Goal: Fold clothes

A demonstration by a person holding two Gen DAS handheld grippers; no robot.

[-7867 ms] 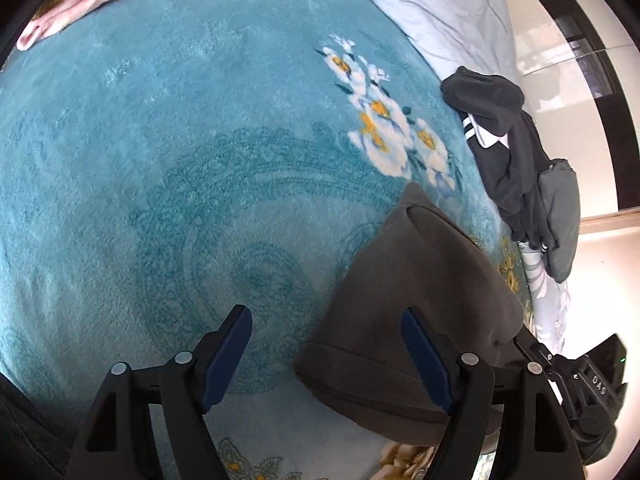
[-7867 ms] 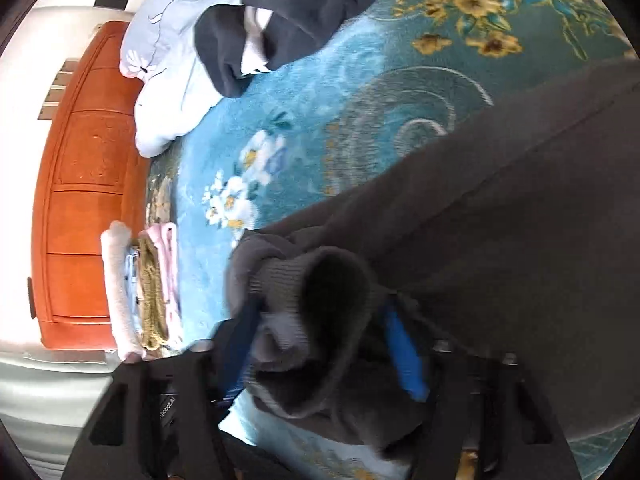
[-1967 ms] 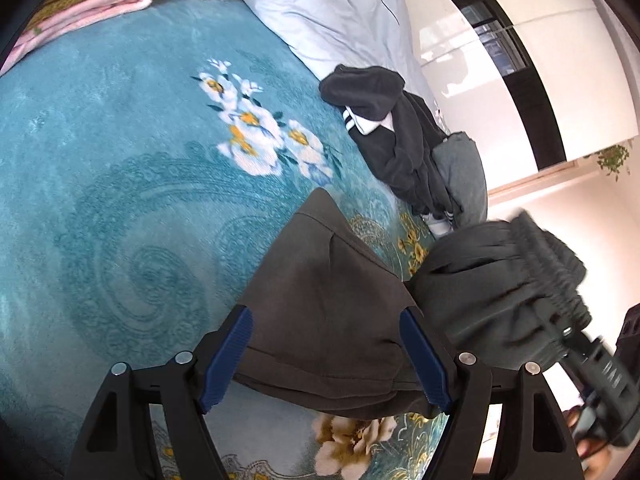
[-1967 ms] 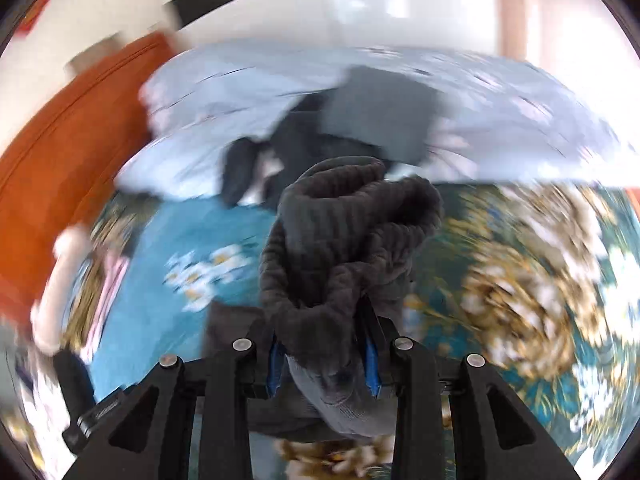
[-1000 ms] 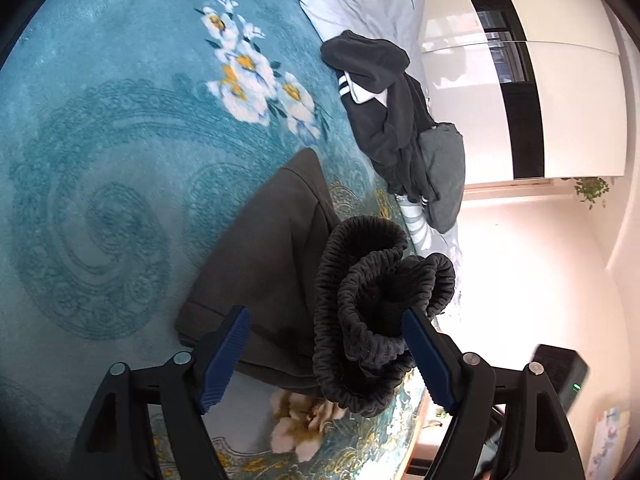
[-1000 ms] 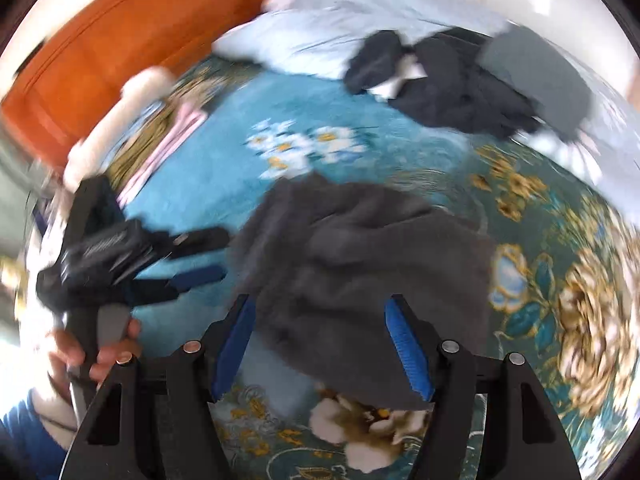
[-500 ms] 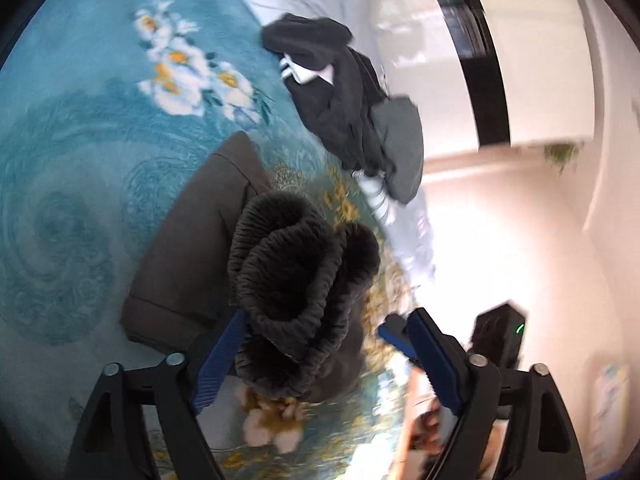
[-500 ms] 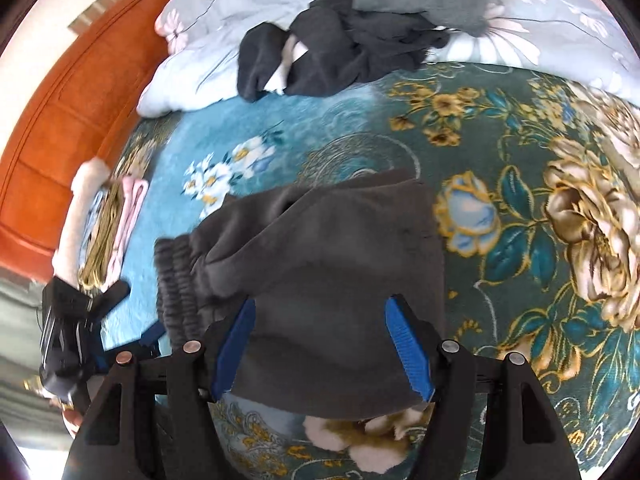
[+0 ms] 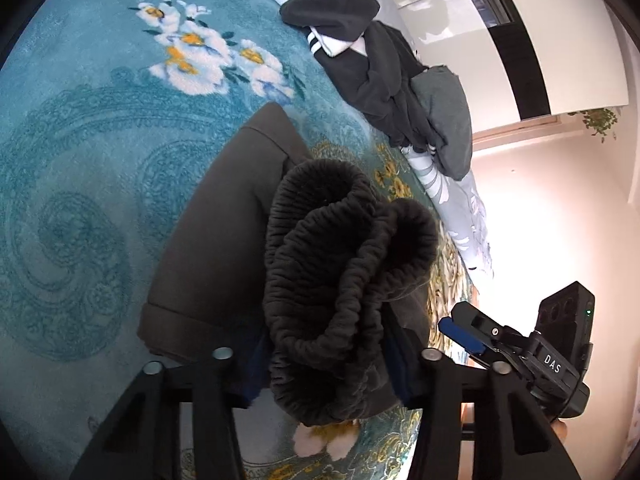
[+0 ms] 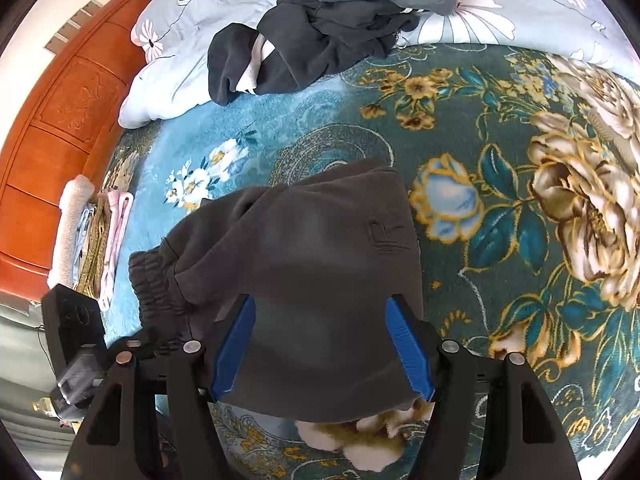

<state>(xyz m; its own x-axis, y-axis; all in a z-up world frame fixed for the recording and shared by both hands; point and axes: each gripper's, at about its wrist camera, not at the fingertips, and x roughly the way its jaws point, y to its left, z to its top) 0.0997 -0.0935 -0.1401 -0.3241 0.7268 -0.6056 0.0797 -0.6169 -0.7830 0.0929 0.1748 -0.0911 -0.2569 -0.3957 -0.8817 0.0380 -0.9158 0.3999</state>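
Note:
Dark grey sweatpants (image 10: pixel 304 248) lie folded on the blue floral bedspread (image 10: pixel 280 120). My left gripper (image 9: pixel 326 364) is shut on the bunched elastic waistband (image 9: pixel 344 264) of the sweatpants, at their left end; it also shows in the right wrist view (image 10: pixel 156 292). My right gripper (image 10: pixel 322 344) is open, hovering over the near part of the folded pants, touching nothing I can see. It shows at the lower right of the left wrist view (image 9: pixel 464 330).
A heap of black and grey clothes (image 10: pixel 332 28) lies on the pale floral duvet (image 10: pixel 480 20) at the far side. A stack of folded clothes (image 10: pixel 96 228) sits by the orange wooden headboard (image 10: pixel 52 120) on the left.
My right gripper let go of the waistband and opened above the pants. My left gripper closed on the waistband.

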